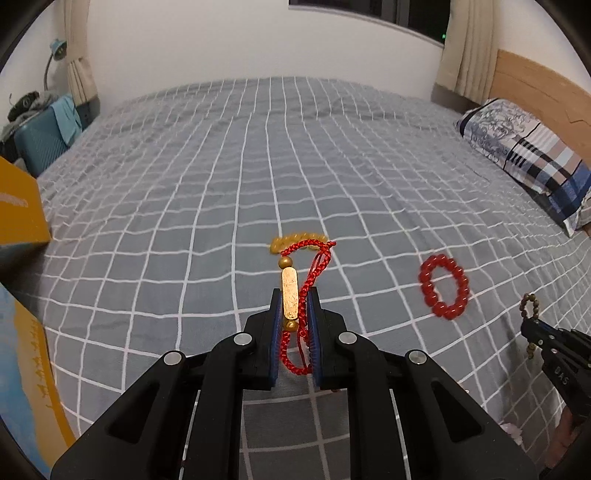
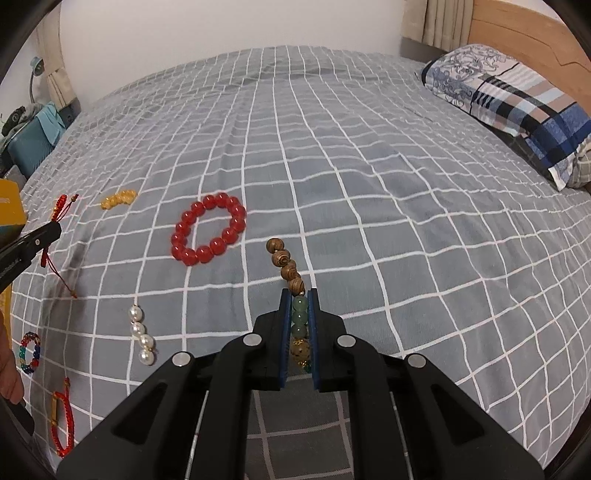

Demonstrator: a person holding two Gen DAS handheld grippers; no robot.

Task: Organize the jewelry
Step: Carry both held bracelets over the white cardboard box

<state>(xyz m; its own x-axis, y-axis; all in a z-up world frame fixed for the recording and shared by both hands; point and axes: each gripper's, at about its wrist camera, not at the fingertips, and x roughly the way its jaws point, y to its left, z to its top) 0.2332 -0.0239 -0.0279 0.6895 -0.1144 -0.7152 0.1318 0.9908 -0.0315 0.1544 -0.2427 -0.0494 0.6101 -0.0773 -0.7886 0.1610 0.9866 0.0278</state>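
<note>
My left gripper is shut on a red cord bracelet with a gold bar, held above the grey checked bed. It also shows at the left of the right wrist view. My right gripper is shut on a wood-and-green bead bracelet, its wooden beads sticking out past the fingertips. It also shows in the left wrist view. A red bead bracelet and a yellow bead bracelet lie on the bed.
A pearl strand, a multicolour bead bracelet and another red cord bracelet lie at the lower left. A yellow box stands at the left edge. A pillow and wooden headboard are at the right.
</note>
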